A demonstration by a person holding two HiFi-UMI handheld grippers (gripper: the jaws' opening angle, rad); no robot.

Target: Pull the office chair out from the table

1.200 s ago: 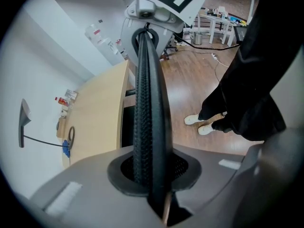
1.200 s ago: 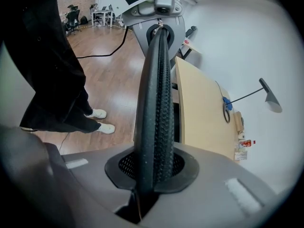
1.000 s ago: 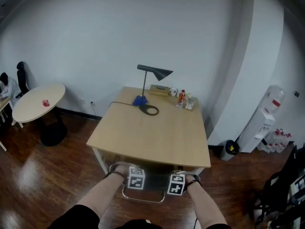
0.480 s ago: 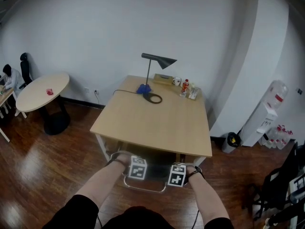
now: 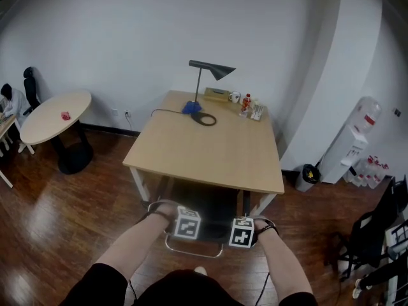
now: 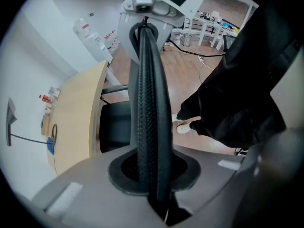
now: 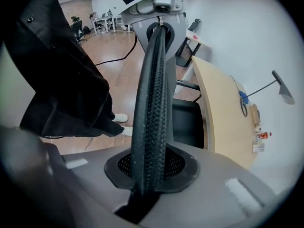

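Note:
The office chair has a black seat (image 5: 207, 206) partly under the wooden table (image 5: 204, 152), and its backrest top (image 5: 194, 250) is toward me. Both grippers point down onto that backrest. My left gripper (image 5: 186, 225) is shut on the black mesh edge (image 6: 152, 103), which runs between its jaws (image 6: 154, 175). My right gripper (image 5: 241, 234) clasps the same edge (image 7: 152, 94) further right. Its jaws (image 7: 149, 175) are opening slightly with the mesh still pressed between them. Seat (image 6: 116, 125) and table (image 6: 76, 118) show beyond the backrest.
A desk lamp (image 5: 207, 69), cups and bottles (image 5: 245, 107) stand at the table's far end. A round table (image 5: 54, 116) is at the left; a water dispenser (image 5: 357, 145), a bin (image 5: 307, 174) and a dark chair (image 5: 376, 234) are at the right. My shoe (image 6: 183, 126) is behind the chair.
Both grippers and the chair's backrest have moved back toward me, away from the table. More of the black seat shows outside the table's near edge.

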